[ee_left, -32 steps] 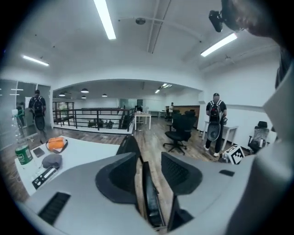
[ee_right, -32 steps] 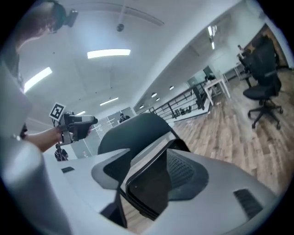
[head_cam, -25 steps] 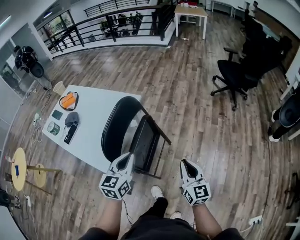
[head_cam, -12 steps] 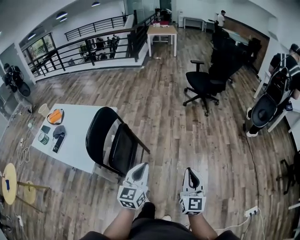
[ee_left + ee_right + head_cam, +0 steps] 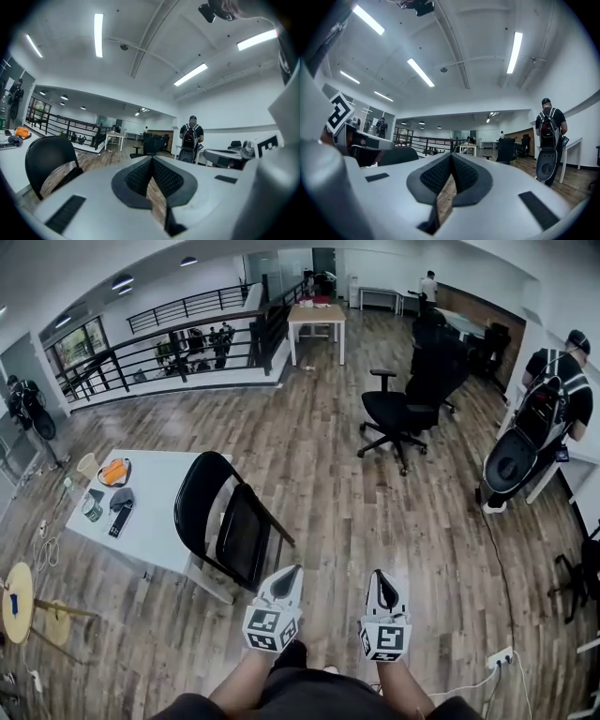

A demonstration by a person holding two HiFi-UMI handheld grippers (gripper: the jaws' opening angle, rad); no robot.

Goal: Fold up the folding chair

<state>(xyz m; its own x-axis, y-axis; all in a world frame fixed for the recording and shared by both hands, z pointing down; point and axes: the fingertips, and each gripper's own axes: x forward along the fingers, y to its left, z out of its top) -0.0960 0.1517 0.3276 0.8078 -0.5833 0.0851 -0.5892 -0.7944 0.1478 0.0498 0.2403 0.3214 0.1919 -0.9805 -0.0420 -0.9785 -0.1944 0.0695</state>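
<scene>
The black folding chair (image 5: 225, 521) stands beside the white table (image 5: 164, 521), its seat tipped up close to the backrest. In the left gripper view its rounded backrest (image 5: 49, 157) shows at the lower left. My left gripper (image 5: 291, 571) is just right of the chair's near legs and apart from them, shut with nothing in it. My right gripper (image 5: 379, 576) hangs further right over bare wooden floor, also shut and empty. Both point level, away from me. In their own views the left gripper (image 5: 151, 159) and the right gripper (image 5: 451, 157) have their pads pressed together.
The white table carries an orange object (image 5: 112, 470), a tin (image 5: 91, 509) and a phone. A black office chair (image 5: 394, 413) stands ahead, a person with a backpack (image 5: 553, 395) at the right. A black railing (image 5: 187, 338) runs along the back left. A cable with a socket strip (image 5: 497, 657) lies at the lower right.
Both grippers have drawn back from the chair, which now sits further left of them. The left gripper, earlier at the seat's edge, is now apart from it. The head view has lifted.
</scene>
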